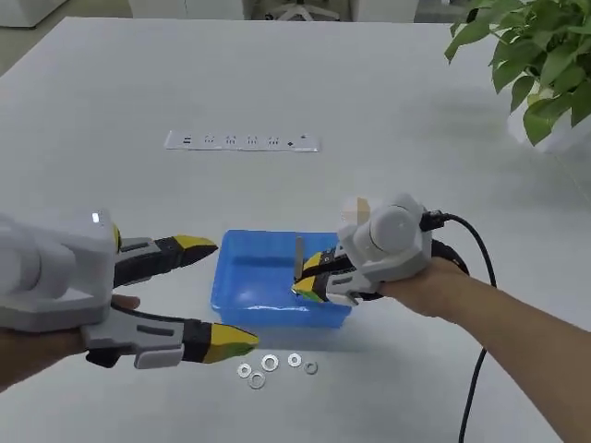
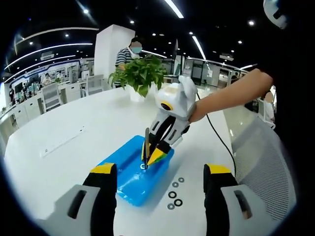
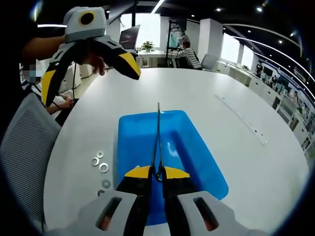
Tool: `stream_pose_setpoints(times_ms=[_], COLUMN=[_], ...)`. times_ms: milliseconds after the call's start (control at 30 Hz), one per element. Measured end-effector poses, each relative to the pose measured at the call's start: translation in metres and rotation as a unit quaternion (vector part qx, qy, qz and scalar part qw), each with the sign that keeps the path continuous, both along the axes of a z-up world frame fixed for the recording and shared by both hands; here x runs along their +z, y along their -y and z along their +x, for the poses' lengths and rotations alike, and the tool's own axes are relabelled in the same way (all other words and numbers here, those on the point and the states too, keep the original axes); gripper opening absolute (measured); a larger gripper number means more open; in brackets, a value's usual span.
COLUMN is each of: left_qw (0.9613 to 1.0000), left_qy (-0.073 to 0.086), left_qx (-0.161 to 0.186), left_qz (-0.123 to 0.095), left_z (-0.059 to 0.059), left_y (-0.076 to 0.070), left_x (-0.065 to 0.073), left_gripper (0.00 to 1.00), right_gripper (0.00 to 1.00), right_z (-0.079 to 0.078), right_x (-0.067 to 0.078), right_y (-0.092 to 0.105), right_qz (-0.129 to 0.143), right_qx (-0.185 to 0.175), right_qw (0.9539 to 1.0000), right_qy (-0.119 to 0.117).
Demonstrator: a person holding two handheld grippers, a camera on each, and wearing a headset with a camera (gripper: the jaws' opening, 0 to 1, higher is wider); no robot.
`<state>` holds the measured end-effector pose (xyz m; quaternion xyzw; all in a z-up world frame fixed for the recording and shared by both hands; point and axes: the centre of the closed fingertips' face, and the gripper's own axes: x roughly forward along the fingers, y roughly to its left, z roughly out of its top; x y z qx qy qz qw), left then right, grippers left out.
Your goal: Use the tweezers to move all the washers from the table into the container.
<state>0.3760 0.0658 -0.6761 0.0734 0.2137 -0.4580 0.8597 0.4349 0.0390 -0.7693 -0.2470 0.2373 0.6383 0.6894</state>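
Observation:
A shallow blue container (image 1: pixel 249 286) (image 2: pixel 125 179) (image 3: pixel 192 162) lies in front of me on the white table. Several steel washers (image 1: pixel 269 364) (image 2: pixel 174 194) (image 3: pixel 101 167) lie loose on the table by its near edge. My right gripper (image 1: pixel 309 281) (image 2: pixel 156 153) (image 3: pixel 157 173) is shut on thin metal tweezers (image 1: pixel 298 253) (image 2: pixel 146 142) (image 3: pixel 158 132), held over the container. A small ring seems to sit at their tip in the left gripper view; I cannot be sure. My left gripper (image 1: pixel 217 293) (image 2: pixel 160 172) (image 3: pixel 91 61) stands open beside the container, holding nothing.
A white power strip (image 1: pixel 242 141) (image 2: pixel 61 142) (image 3: pixel 243 118) lies farther back on the table (image 1: pixel 388 129). A potted plant (image 1: pixel 536 55) (image 2: pixel 140 73) stands at the far right corner. The right gripper's black cable (image 1: pixel 482 268) trails off the table. A mesh chair (image 2: pixel 261 162) (image 3: pixel 22 162) stands beside it.

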Motion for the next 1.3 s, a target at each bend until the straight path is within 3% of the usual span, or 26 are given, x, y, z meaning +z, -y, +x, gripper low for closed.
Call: stream_pose_setpoints(times_ms=[567, 867, 1300], left_qw=[0.9976, 0.9954, 0.9911], left_qy=[0.016, 0.022, 0.026], left_qx=[-0.054, -0.078, -0.120], left_qz=[0.040, 0.052, 0.050], left_z=[0.039, 0.057, 0.059], left_y=[0.025, 0.037, 0.053], left_x=[-0.014, -0.020, -0.021], left_gripper=[0.29, 0.23, 0.13], right_gripper=[0.09, 0.09, 0.10], right_z=[0.002, 0.002, 0.000], right_x=[-0.008, -0.008, -0.009], right_y=[0.002, 0.002, 0.002], right_qz=[0.001, 0.001, -0.004], right_qx=[0.007, 0.013, 0.034], right_qw=[0.9999, 0.9999, 0.9994], right_qy=[-0.007, -0.004, 0.011])
